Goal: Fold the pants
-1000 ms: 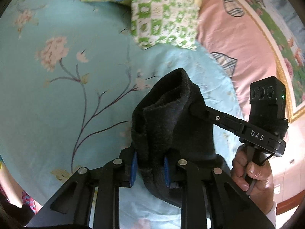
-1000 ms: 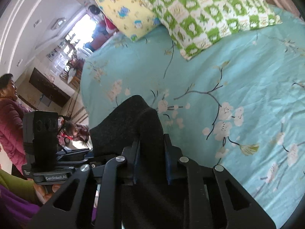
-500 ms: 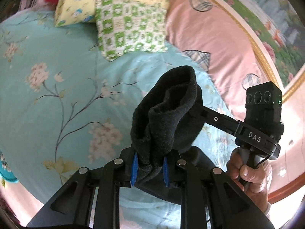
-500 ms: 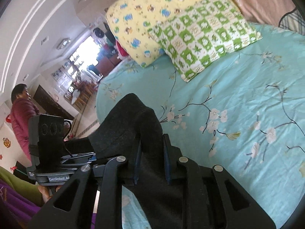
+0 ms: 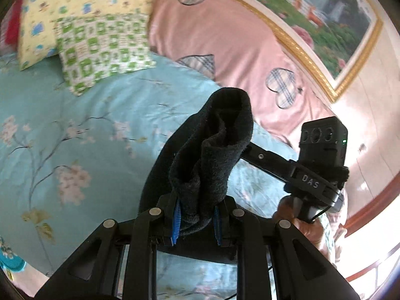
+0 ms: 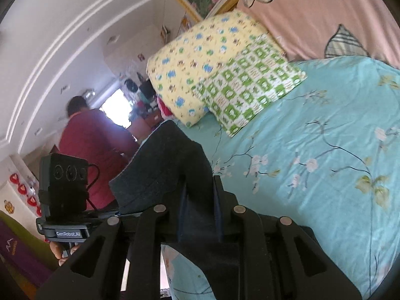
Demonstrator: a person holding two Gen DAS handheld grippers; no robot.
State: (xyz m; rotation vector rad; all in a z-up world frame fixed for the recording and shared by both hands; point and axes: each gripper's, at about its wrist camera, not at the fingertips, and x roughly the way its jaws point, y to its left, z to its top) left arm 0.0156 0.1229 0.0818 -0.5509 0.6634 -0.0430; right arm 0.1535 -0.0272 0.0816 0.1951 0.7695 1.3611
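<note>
Left wrist view: left tongs (image 5: 196, 221) clamp the black pants (image 5: 212, 155), raised above the floral bed (image 5: 75, 125). Right tongs (image 6: 198, 215) likewise grip cloth. Advice: keep both grips level, lower toward 12 o'clock, spread flat before folding.

Two markings can be read. In the left wrist view, white capitals "DAS" stand on the black bar of the right gripper (image 5: 246, 147), just under its boxy camera head at the right of the scene. In the right wrist view, "GenRobot.AI" stands in dark letters on a pale strip along the base of the left gripper (image 6: 120, 210), below its three-lens camera block at the near left. A small yellowish mark on purple cloth (image 6: 15, 246) at the far left edge is too blurred to read.
</note>
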